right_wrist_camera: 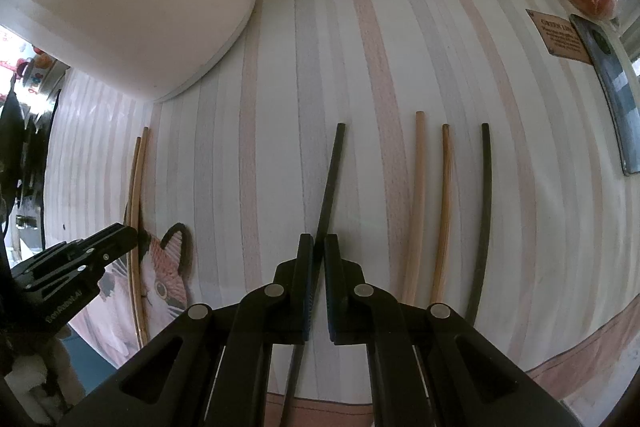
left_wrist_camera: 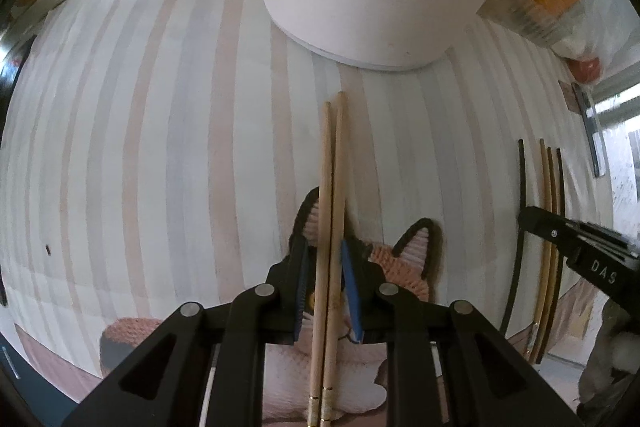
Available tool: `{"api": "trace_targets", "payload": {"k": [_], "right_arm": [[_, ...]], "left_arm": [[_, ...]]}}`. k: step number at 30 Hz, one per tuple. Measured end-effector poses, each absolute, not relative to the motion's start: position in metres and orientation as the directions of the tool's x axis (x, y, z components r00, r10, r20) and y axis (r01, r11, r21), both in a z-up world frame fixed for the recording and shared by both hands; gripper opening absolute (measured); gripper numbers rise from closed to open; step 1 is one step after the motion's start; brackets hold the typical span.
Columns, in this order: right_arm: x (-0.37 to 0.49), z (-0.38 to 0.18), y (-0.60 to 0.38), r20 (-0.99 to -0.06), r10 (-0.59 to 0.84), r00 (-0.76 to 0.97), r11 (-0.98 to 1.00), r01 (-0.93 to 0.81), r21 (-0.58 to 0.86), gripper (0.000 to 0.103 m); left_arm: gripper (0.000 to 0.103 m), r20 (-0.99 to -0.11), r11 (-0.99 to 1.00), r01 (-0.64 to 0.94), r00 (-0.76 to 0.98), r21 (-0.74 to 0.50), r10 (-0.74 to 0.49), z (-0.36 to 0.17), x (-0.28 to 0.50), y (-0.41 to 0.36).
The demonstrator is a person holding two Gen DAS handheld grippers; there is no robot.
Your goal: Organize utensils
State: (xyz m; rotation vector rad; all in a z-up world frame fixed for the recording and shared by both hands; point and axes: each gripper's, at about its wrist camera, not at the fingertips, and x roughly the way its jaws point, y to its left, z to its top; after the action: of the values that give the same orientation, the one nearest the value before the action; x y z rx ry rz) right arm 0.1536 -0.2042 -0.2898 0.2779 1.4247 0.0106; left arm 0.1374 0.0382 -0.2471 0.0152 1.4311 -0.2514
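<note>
Wooden chopsticks (left_wrist_camera: 329,227), a pair, lay between the left gripper's (left_wrist_camera: 325,259) slightly parted jaws, over a cat-shaped mat (left_wrist_camera: 400,267) on the striped tablecloth (left_wrist_camera: 160,147). Right gripper (right_wrist_camera: 319,251) was clamped on one black chopstick (right_wrist_camera: 330,179); three more chopsticks (right_wrist_camera: 444,207) lay just beside it.

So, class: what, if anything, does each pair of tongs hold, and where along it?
Right tongs: shut on the black chopstick, roughly mid-length. Left tongs: pads straddle the pale chopstick pair without pressing; nothing held.

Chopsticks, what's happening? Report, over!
Left gripper loose around light pair. Right gripper shut on black chopstick. Three chopsticks wait alongside. Nothing blocking.
</note>
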Motion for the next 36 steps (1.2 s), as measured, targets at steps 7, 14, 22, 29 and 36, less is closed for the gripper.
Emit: {"api": "trace_targets", "payload": {"k": [7, 14, 22, 29, 36], "right_arm": [[0.153, -0.290, -0.204, -0.972, 0.180, 0.151, 0.965, 0.165, 0.204, 0.005], [0.154, -0.289, -0.205, -0.973, 0.175, 0.150, 0.967, 0.160, 0.199, 0.005], [0.154, -0.290, -0.205, -0.972, 0.181, 0.151, 0.964, 0.166, 0.205, 0.005], [0.154, -0.290, -0.206, -0.973, 0.175, 0.151, 0.967, 0.161, 0.199, 0.005], [0.154, -0.289, -0.205, -0.972, 0.178, 0.152, 0.965, 0.167, 0.202, 0.005]], "left_arm": [[0.016, -0.973, 0.974, 0.129, 0.107, -0.188, -0.203, -0.244, 0.142, 0.052], [0.019, -0.978, 0.973, 0.167, 0.107, -0.163, -0.182, -0.245, 0.146, 0.053], [0.019, -0.974, 0.974, 0.138, 0.112, -0.179, -0.195, -0.242, 0.149, 0.061], [0.019, -0.977, 0.975, 0.154, 0.119, -0.158, -0.177, -0.246, 0.149, 0.066], [0.022, -0.982, 0.976, 0.174, 0.119, -0.128, -0.150, -0.248, 0.152, 0.053]]}}
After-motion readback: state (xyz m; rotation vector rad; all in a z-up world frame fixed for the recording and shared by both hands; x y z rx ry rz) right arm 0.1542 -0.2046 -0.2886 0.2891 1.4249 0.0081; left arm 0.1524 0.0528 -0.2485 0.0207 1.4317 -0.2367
